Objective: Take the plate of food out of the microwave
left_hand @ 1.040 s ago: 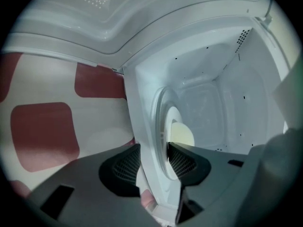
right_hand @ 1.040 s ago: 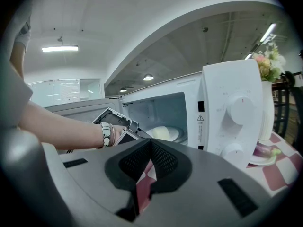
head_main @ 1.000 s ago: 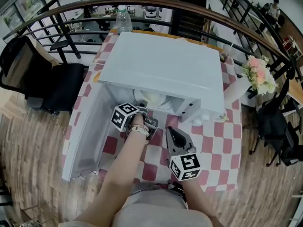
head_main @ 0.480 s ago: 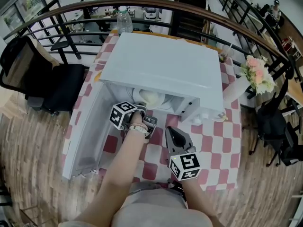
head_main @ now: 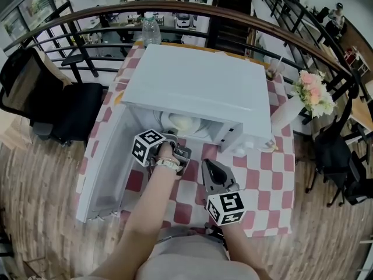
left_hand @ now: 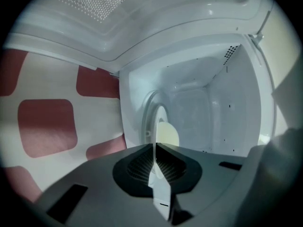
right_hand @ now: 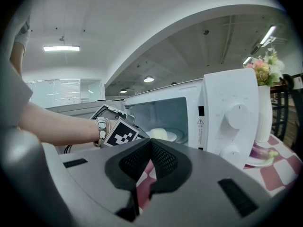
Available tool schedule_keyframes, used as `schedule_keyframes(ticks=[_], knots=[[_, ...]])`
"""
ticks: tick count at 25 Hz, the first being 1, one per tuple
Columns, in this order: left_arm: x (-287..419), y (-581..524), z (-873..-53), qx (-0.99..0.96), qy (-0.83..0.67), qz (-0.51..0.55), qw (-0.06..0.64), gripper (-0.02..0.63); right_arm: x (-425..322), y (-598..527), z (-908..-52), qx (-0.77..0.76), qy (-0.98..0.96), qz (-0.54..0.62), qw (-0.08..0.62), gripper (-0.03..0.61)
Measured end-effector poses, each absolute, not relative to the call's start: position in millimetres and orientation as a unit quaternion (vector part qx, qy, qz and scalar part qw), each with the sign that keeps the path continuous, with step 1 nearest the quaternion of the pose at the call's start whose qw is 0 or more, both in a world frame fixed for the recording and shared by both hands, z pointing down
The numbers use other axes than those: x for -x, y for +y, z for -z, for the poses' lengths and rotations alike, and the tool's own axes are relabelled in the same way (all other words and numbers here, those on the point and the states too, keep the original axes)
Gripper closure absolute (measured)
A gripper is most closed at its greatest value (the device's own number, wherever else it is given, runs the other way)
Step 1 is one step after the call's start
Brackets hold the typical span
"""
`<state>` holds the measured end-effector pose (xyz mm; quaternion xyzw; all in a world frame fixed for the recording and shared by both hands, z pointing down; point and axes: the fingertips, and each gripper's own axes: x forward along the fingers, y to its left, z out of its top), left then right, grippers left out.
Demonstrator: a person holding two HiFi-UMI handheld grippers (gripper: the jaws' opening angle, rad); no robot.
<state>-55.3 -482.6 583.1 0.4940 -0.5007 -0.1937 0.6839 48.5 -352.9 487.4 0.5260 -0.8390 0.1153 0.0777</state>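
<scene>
The white microwave (head_main: 198, 83) stands on the checked table with its door (head_main: 105, 156) swung open to the left. Inside lies a white plate (head_main: 185, 123) with pale food (left_hand: 166, 133) on it. My left gripper (head_main: 173, 135) reaches into the mouth of the oven. Its jaws have just been closing, and in the left gripper view the pads (left_hand: 173, 163) of the left gripper (left_hand: 155, 145) pinch the plate's thin white rim (left_hand: 160, 186). My right gripper (head_main: 205, 163) rests shut and empty over the table in front of the oven. In the right gripper view (right_hand: 151, 142) it looks at the plate (right_hand: 163, 135).
A white vase of flowers (head_main: 309, 95) stands at the table's right edge, with a small dish (right_hand: 260, 156) beside the control panel (right_hand: 232, 119). A water bottle (head_main: 151, 28) is behind the oven. A black chair (head_main: 52, 104) stands left of the table, with a railing beyond.
The left gripper's marker cube has shifted slightly to the left at the oven's mouth. The plate lies in the same place inside. The right gripper has kept still.
</scene>
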Motion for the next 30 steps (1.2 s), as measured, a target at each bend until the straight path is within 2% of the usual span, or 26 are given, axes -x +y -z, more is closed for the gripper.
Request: schedule_keyframes(ticks=[30], knots=[[59.0,-450.1,-541.3,-0.57,-0.436,0.25,0.65,0.597,-50.0,-329.1,-457.3,-0.544,-0.834,-0.071,0.063,0.555]])
